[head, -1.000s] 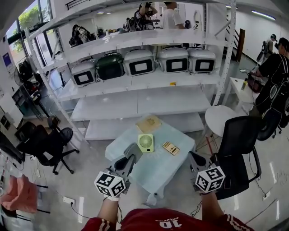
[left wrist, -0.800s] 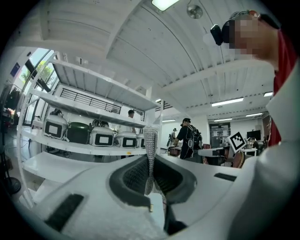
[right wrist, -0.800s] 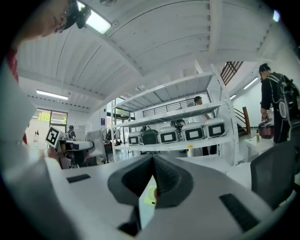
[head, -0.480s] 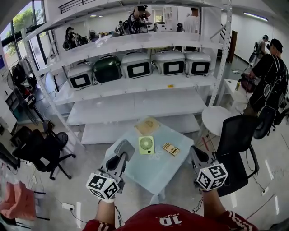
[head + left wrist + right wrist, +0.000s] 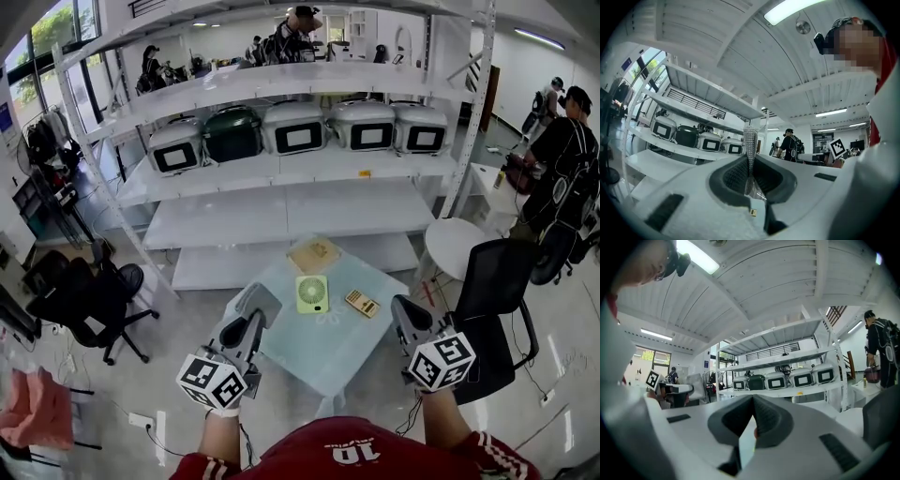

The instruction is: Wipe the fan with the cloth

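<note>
Pale-green fan [image 5: 312, 293] lies flat on the table [image 5: 319, 349], grille up for wiping.
My left gripper [image 5: 258, 307] and right gripper [image 5: 406, 317] hover at the near edge, jaws pressed together, empty; a tan square [image 5: 314, 255] lies just beyond the fan (probably the cloth).

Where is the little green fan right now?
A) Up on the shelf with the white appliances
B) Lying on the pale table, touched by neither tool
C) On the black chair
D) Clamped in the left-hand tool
B: the fan lies on the table, apart from the left gripper and the right gripper, whose jaws are both closed on nothing.
</note>
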